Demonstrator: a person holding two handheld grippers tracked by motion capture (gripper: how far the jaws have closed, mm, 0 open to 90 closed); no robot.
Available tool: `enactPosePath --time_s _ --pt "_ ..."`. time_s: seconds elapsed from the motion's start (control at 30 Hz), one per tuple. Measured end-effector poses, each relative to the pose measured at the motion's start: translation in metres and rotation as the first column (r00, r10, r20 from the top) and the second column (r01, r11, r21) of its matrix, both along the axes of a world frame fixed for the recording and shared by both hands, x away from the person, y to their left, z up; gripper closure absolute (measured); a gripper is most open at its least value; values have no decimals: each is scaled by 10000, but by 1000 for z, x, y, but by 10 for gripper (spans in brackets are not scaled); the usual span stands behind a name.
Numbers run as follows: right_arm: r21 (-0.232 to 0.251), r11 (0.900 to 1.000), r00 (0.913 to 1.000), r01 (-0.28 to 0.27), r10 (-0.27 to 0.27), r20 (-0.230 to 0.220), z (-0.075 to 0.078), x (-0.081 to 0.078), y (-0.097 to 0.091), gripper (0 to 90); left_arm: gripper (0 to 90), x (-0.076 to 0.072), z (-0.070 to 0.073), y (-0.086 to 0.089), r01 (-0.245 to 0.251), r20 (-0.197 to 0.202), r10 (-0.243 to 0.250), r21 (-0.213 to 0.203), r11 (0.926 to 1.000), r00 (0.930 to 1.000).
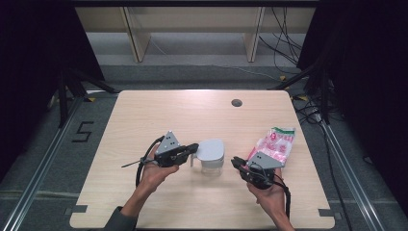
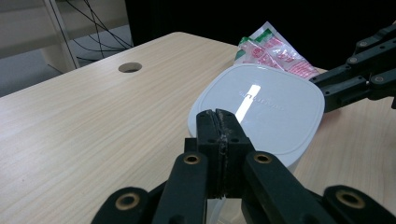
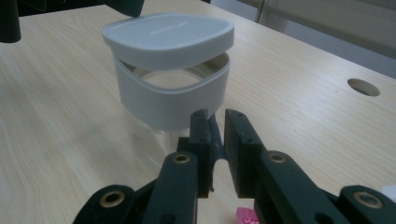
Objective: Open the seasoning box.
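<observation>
Nearest me, at the 6 o'clock edge of the table point(image 1: 168, 110), my 2 hands come in, each carrying 1 gripper. My left gripper point(image 1: 195, 147) has its jaws pressed flat together, tips at the 9 o'clock rim of the lid point(image 1: 211, 150). I cannot tell whether a lip of the lid is nipped between them. My right gripper point(image 1: 234, 161) sits at 3 o'clock of the container point(image 1: 211, 163), just beside it and not touching. In the right gripper view its jaws stand nearly together with a narrow, empty slot between them.

The container stands upright near the middle of the table, between the 2 grippers. In the right gripper view the lid point(image 3: 168, 35) rides tilted above the body point(image 3: 168, 100), with a gap showing under its near edge.

I judge the lid to be light, stiff, smooth plastic that could slide out of a shallow pinch. The rim is the only place thin enough to take. The body looks heavier. Its bottom seems clear like glass, so it may be fragile, and I would steady it by the side wall rather than squeeze it.

Farther out, at 2 o'clock of the container, lies 1 soft red-and-white packet point(image 1: 274, 144). At 12 o'clock, near the far edge, is 1 round hole point(image 1: 236, 102).

Count: 1 container, 1 lid, 1 packet, 2 grippers.
</observation>
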State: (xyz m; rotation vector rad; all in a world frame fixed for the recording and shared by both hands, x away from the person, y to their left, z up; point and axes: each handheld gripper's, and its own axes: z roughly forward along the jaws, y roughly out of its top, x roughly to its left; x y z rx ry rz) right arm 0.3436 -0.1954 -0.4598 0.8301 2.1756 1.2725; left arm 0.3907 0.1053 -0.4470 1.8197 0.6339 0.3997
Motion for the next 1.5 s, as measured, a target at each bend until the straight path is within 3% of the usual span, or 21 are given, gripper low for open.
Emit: enactPosePath --time_s 0.03,0.07,0.1,0.17,0.27,0.3,0.33,0.4,0.43,0.57,0.67,0.8,0.83,0.9,0.93,1.03,1.17,1.2,1.23,1.27,1.5 --pt "-1 10000 10000 -40 40 66 1 1 0 824 884 0 0 0 14 26 -14 28 10000 10000" --pt "230 9997 9998 -39 42 -171 2 1 1 838 885 0 0 0 -22 1 22 19 10000 10000" --pt "218 9997 9999 -141 142 -30 2 3 1 847 885 0 0 0 -12 33 12 62 10000 10000" --pt "205 9997 9994 -141 147 -310 4 3 2 875 885 0 0 1 -40 13 40 36 10000 10000" --pt "198 9993 9994 -314 317 -171 6 4 6 890 886 1 -1 2 -29 20 29 52 10000 10000" --pt "281 9993 9992 -264 272 -304 7 3 8 898 885 3 -1 3 71 191 -75 186 9998 9998" --pt "200 9991 9993 -384 383 51 7 5 8 900 885 2 -1 3 68 171 -71 182 9998 9998" --pt "87 9980 9980 -622 623 -86 8 5 12 900 885 2 -1 3 -10 59 9 106 9999 10000" --pt "42 9978 9977 -656 656 173 9 6 13 900 882 2 -1 3 -1 58 0 81 10000 10000" --pt "-46 9975 9968 -705 706 366 12 6 17 900 882 2 -1 3 3 70 -3 92 10000 10000" --pt "16 9965 9964 -831 831 180 15 5 21 900 882 2 -1 2 -21 69 20 70 10000 10000" --pt "-165 9969 9961 -772 778 417 18 6 25 900 882 2 -1 2 23 26 -23 67 10000 10000" --pt "-228 9955 9932 -924 937 694 18 8 25 900 882 3 -1 2 39 13 -39 52 10000 10000" --pt "50 9968 9955 -797 794 511 18 7 26 900 879 3 -1 3 -2 37 2 57 10000 10000" --pt "-47 9957 9948 -928 929 420 19 8 26 900 872 3 -1 3 19 22 -19 37 10000 10000" --pt "-99 9955 9946 -944 948 423 20 8 27 900 818 4 0 5 406 14 -406 -122 9991 9992" --pt "-86 9952 9931 -980 983 638 23 7 31 900 697 0 2 11 166 -67 -168 -207 9996 9998" --pt "-68 9952 9941 -975 977 480 25 7 32 900 653 -1 1 13 389 7 -389 -215 9990 9992" --pt "24 9960 9940 -899 895 636 24 7 34 900 622 -3 0 14 351 127 -349 -198 9992 9993" --pt "3 9953 9935 -971 969 600 25 8 35 900 580 -7 -1 16 63 168 -60 -164 9998 9998" --pt "-151 9928 9904 -1191 1199 692 29 11 44 900 466 -27 -10 32 -27 247 17 443 9990 9997"
